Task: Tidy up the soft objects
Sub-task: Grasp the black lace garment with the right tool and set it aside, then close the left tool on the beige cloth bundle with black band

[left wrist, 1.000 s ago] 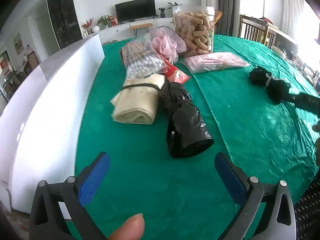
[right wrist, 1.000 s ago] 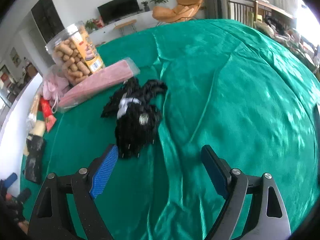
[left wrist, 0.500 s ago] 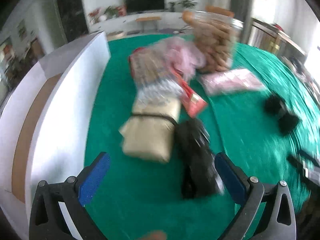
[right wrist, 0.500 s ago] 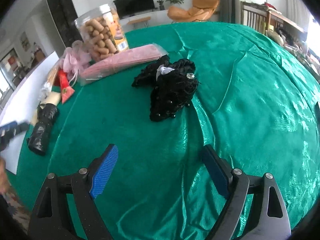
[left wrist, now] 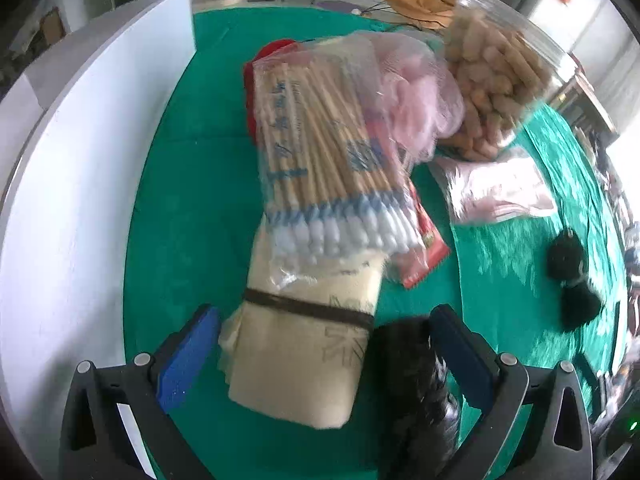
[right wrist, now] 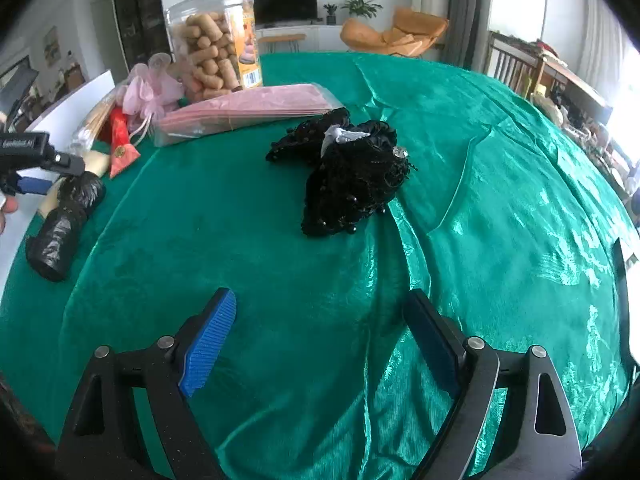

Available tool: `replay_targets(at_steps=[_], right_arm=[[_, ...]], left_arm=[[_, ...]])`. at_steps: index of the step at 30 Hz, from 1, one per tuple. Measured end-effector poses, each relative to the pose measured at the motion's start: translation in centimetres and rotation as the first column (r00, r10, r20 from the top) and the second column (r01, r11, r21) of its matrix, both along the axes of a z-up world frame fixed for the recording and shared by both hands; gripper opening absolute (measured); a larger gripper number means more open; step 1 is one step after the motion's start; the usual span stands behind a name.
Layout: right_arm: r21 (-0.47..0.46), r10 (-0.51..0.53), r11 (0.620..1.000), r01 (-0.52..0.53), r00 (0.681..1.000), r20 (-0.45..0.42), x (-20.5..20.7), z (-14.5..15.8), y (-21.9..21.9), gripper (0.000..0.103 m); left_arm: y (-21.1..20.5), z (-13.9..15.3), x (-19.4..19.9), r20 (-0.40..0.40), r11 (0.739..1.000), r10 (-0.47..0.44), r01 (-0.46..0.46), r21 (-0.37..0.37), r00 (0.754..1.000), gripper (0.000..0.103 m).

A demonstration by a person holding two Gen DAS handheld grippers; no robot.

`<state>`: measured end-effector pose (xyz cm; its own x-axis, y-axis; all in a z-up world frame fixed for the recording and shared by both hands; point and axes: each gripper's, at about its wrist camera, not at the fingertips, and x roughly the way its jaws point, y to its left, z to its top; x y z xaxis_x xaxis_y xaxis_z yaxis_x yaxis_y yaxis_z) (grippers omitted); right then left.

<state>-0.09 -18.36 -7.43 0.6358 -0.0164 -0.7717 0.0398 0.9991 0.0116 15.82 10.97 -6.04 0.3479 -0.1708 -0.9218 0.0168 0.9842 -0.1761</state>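
Note:
My left gripper (left wrist: 320, 344) is open, its jaws astride a rolled beige cloth bag (left wrist: 304, 344) tied with a dark band and the top of a black plastic-bag roll (left wrist: 416, 392). A bag of cotton swabs (left wrist: 328, 168) lies on the beige roll's far end. A pink mesh pouch (left wrist: 408, 96) sits behind it. My right gripper (right wrist: 320, 332) is open and empty above the green cloth, short of a black beaded fabric bundle (right wrist: 352, 176). The left gripper (right wrist: 36, 168) and the black roll (right wrist: 60, 228) also show in the right wrist view.
A white box wall (left wrist: 80, 184) runs along the left. A clear jar of biscuits (left wrist: 496, 76) stands at the back, with a flat pink packet (left wrist: 496, 192) and a red sachet (left wrist: 424, 256) beside it. The green tablecloth (right wrist: 480, 208) is wrinkled.
My left gripper has moved forward and lower, so the beige roll and black roll now lie between its jaws. My right gripper has pulled back from the black bundle.

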Motion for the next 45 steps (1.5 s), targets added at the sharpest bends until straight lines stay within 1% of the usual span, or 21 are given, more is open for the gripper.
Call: replay_targets(at_steps=[4, 9, 11, 13, 16, 19, 20, 24, 27, 29, 30, 32, 34, 36, 37, 38, 39, 40, 41, 42, 45], right_arm=[[-0.002, 0.0, 1.0, 0.0, 1.0, 0.004, 0.0, 0.0, 0.2, 0.089], [-0.002, -0.001, 1.0, 0.001, 1.0, 0.009, 0.0, -0.1, 0.2, 0.089], [-0.003, -0.002, 1.0, 0.002, 1.0, 0.011, 0.0, -0.1, 0.2, 0.089], [-0.003, -0.002, 1.0, 0.002, 1.0, 0.013, 0.0, 0.0, 0.2, 0.089], [-0.003, -0.002, 1.0, 0.002, 1.0, 0.013, 0.0, -0.1, 0.2, 0.089], [-0.003, -0.002, 1.0, 0.002, 1.0, 0.013, 0.0, -0.1, 0.3, 0.089], [-0.003, -0.002, 1.0, 0.002, 1.0, 0.013, 0.0, -0.1, 0.3, 0.089], [-0.003, -0.002, 1.0, 0.002, 1.0, 0.013, 0.0, -0.1, 0.3, 0.089], [-0.003, -0.001, 1.0, 0.001, 1.0, 0.013, 0.0, -0.1, 0.3, 0.089], [-0.003, -0.001, 1.0, 0.001, 1.0, 0.014, 0.0, -0.1, 0.3, 0.089], [-0.003, -0.001, 1.0, 0.001, 1.0, 0.014, 0.0, -0.1, 0.3, 0.089], [-0.004, -0.001, 1.0, 0.002, 1.0, 0.015, 0.0, -0.1, 0.3, 0.089], [-0.004, -0.002, 1.0, 0.002, 1.0, 0.015, 0.0, -0.1, 0.3, 0.089], [-0.004, -0.002, 1.0, 0.002, 1.0, 0.015, 0.1, -0.1, 0.3, 0.089], [-0.004, -0.002, 1.0, 0.002, 1.0, 0.015, 0.0, -0.1, 0.3, 0.089], [-0.004, -0.002, 1.0, 0.002, 1.0, 0.015, 0.0, -0.1, 0.3, 0.089], [-0.004, -0.002, 1.0, 0.002, 1.0, 0.015, 0.0, -0.1, 0.3, 0.089], [-0.004, -0.002, 1.0, 0.002, 1.0, 0.016, 0.1, -0.1, 0.3, 0.089], [-0.004, -0.002, 1.0, 0.002, 1.0, 0.016, 0.0, -0.1, 0.3, 0.089], [-0.004, -0.001, 1.0, 0.002, 1.0, 0.015, 0.0, -0.1, 0.3, 0.089], [-0.004, -0.001, 1.0, 0.002, 1.0, 0.015, -0.1, -0.1, 0.3, 0.089]], left_arm=[[1.1, -0.6, 0.8, -0.026, 0.999, 0.042, -0.043, -0.025, 0.999, 0.103], [2.5, -1.6, 0.3, -0.041, 0.995, 0.095, -0.095, -0.008, 0.995, 0.103], [2.8, -1.8, 0.2, -0.038, 0.995, 0.102, -0.101, 0.008, 0.994, 0.103], [2.6, -2.0, 0.3, -0.041, 0.996, 0.09, -0.089, 0.03, 0.995, 0.103], [1.8, -2.2, 0.7, -0.047, 0.994, 0.071, -0.067, 0.082, 0.996, 0.103], [0.6, -2.6, 1.4, -0.062, 0.986, 0.047, -0.036, 0.164, 0.997, 0.103], [0.3, -2.6, 1.7, -0.059, 0.984, 0.045, -0.034, 0.174, 0.997, 0.103], [0.3, -2.5, 2.5, -0.075, 0.983, 0.055, -0.041, 0.177, 0.996, 0.103], [0.1, -2.3, 1.8, -0.021, 0.984, 0.024, -0.02, 0.178, 0.999, 0.103], [0.1, -2.3, 1.0, 0.016, 0.984, -0.015, 0.012, 0.177, 1.0, 0.103], [0.2, -2.3, 0.9, 0.013, 0.984, -0.029, 0.026, 0.178, 1.0, 0.103], [0.2, -2.4, 1.0, -0.032, 0.982, -0.057, 0.062, 0.18, 0.998, 0.103], [0.3, -2.6, 1.9, -0.078, 0.98, -0.062, 0.075, 0.185, 0.995, 0.103], [0.6, -2.6, 2.0, -0.083, 0.979, -0.066, 0.08, 0.186, 0.994, 0.103], [0.6, -2.6, 1.9, -0.069, 0.979, -0.073, 0.085, 0.186, 0.995, 0.102], [0.6, -2.5, 1.6, -0.044, 0.98, -0.083, 0.089, 0.18, 0.996, 0.097], [0.5, -2.3, 1.2, -0.014, 0.98, -0.089, 0.09, 0.176, 0.996, 0.085], [0.5, -2.0, 0.2, 0.018, 0.981, -0.094, 0.09, 0.173, 0.995, 0.079], [0.4, -1.7, -1.4, 0.041, 0.979, -0.09, 0.08, 0.185, 0.995, 0.067], [0.6, -1.5, -2.2, 0.061, 0.98, -0.082, 0.07, 0.185, 0.995, 0.06], [1.1, -1.4, -5.7, 0.083, 0.986, -0.063, 0.049, 0.162, 0.995, 0.058]])
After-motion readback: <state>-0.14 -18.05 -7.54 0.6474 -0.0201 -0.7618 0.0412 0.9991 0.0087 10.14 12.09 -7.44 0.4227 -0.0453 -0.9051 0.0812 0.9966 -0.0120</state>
